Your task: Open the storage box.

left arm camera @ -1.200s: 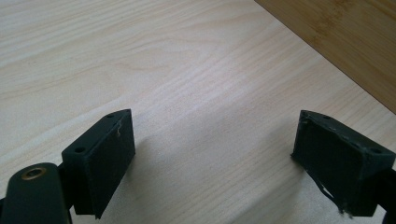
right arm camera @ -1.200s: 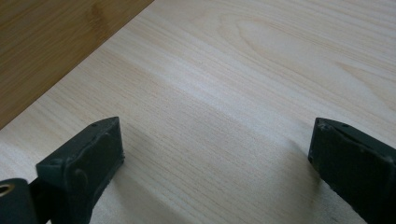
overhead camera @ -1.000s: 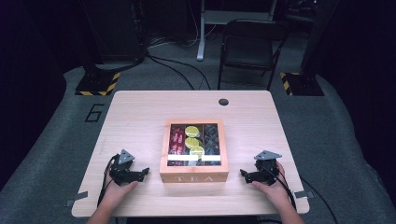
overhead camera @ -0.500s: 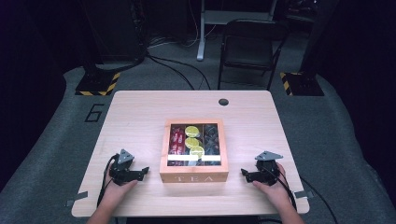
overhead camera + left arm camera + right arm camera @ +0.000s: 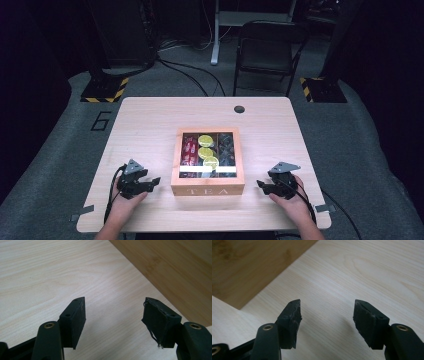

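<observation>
Currently both forearms enter from the near edge of the surface (image 5: 150, 125), each hand resting low on it and wrapped around its tool. The left hand-held gripper (image 5: 154, 182) lies near the near-left corner, jaws pointing across toward the middle of the near edge; the right hand-held gripper (image 5: 261, 185) lies near the near-right corner, jaws pointing the opposite way, so the two face each other. Between them sits the wooden tea box (image 5: 208, 161), lettered TEA on its front wall, close to the near edge and midway along it; red packets, yellow-green round packets and dark packets show through its lid. Each tool is just beside one side wall of the box, apart from it, not touching. Left gripper view: jaws parted, bare surface between the pads, box wall (image 5: 175, 270) ahead at upper right. Right gripper view: jaws parted, nothing between them, box wall (image 5: 249, 267) at upper left. Both pairs of jaws have just been closing somewhat; neither grips anything.
</observation>
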The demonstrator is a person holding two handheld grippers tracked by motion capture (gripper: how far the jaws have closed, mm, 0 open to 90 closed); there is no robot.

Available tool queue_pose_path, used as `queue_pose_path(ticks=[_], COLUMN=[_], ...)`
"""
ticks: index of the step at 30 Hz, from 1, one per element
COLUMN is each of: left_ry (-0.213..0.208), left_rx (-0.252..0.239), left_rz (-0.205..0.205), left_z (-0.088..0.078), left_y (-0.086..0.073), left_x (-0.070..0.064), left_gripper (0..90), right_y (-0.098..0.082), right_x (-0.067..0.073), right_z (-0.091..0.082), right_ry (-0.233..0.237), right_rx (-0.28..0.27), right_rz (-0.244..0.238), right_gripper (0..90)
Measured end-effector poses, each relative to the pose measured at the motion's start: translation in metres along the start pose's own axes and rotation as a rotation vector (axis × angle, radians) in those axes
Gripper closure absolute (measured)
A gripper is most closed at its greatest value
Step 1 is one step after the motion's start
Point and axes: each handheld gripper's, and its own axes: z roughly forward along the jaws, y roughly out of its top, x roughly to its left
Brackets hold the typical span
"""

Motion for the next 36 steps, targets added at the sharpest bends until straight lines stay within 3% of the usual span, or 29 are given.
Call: queue_pose_path(ticks=[7, 12, 16, 19, 27, 30, 32, 36], left_ry=[-0.006, -0.014, -0.010, -0.035, -0.051, -0.057, -0.068, -0.072], left_rx=[-0.012, -0.023, -0.031, -0.044, -0.051, -0.063, -0.077, -0.086], left_rz=[-0.007, -0.012, -0.020, -0.032, -0.005, -0.012, -0.038, -0.033], left_z=[-0.011, -0.016, -0.019, -0.023, -0.028, -0.033, -0.037, -0.045], left_y=[0.003, 0.005, 0.005, 0.008, 0.012, 0.013, 0.012, 0.011], left_x=[-0.006, -0.008, -0.009, -0.010, -0.019, -0.021, -0.022, -0.026], left_gripper=[37.3, 37.4, 37.4, 38.9, 40.6, 40.7, 40.6, 40.7], right_y=[0.006, 0.010, 0.011, 0.011, 0.011, 0.014, 0.015, 0.017], right_x=[0.011, 0.016, 0.017, 0.018, 0.023, 0.026, 0.027, 0.028], right_z=[-0.014, -0.024, -0.028, -0.030, -0.038, -0.043, -0.045, -0.052], right_ry=[0.026, 0.062, 0.061, 0.063, 0.072, 0.056, 0.046, 0.070], right_rx=[-0.054, -0.089, -0.101, -0.110, -0.117, -0.118, -0.126, -0.133], right_rz=[-0.030, -0.017, -0.022, -0.015, -0.019, -0.021, -0.017, -0.014], right_gripper=[40.9, 45.8, 46.1, 46.1, 45.8, 45.8, 45.8, 46.1])
